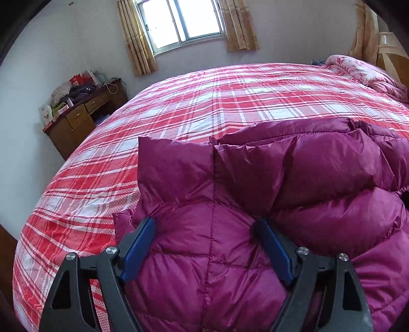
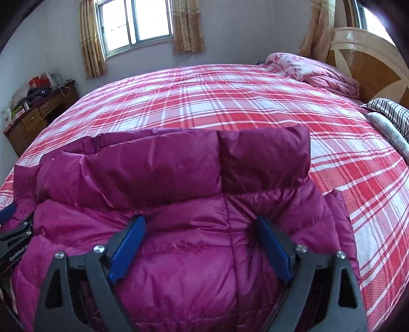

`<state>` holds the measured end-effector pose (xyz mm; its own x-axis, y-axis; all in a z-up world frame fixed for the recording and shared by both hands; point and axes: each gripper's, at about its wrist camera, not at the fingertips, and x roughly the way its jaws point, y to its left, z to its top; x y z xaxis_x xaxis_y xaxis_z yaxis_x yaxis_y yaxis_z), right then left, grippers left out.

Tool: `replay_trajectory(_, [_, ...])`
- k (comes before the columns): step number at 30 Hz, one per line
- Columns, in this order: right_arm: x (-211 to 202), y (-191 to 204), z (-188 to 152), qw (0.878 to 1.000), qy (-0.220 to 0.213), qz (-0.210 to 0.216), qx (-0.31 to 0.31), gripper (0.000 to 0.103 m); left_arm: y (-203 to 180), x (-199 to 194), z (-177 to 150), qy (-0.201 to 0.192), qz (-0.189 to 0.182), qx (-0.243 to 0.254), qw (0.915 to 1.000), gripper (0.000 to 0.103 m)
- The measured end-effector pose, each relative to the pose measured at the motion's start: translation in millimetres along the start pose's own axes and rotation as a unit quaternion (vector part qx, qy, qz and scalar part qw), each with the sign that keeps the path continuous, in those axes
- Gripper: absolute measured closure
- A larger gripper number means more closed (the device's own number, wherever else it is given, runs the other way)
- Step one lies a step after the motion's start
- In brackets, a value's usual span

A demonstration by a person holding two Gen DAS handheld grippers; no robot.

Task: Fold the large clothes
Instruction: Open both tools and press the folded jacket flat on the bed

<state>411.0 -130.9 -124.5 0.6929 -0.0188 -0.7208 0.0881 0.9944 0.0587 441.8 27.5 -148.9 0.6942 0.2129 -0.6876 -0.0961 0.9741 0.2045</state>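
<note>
A magenta quilted down jacket (image 1: 255, 191) lies in a folded bundle on the red plaid bed (image 1: 204, 102). It also shows in the right wrist view (image 2: 179, 178). My left gripper (image 1: 204, 224) is open, its blue pads spread wide and pressing on the jacket's left part. My right gripper (image 2: 199, 224) is open too, its pads wide apart on the jacket's right part. The left gripper's body also shows at the left edge of the right wrist view (image 2: 12, 242).
The plaid bedspread (image 2: 230, 102) stretches beyond the jacket. A pink folded quilt (image 2: 311, 71) and striped pillows (image 2: 391, 112) lie by the headboard (image 2: 370, 58) at right. A cluttered wooden desk (image 1: 79, 115) stands at far left under the window (image 1: 179, 20).
</note>
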Motion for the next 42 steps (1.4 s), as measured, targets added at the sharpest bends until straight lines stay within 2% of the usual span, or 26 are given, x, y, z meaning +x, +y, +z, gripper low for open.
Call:
replay_trajectory(13, [8.2, 3.2, -2.5, 0.999, 0.023, -0.028, -0.006, 0.009, 0.4, 11.5, 1.9, 0.026, -0.007, -0.009, 0.9996, 0.012])
replay_trajectory(42, [16.5, 8.1, -1.5, 0.997, 0.039, -0.059, -0.015, 0.003, 1.3, 14.8, 0.9, 0.028, -0.006, -0.008, 0.9996, 0.011])
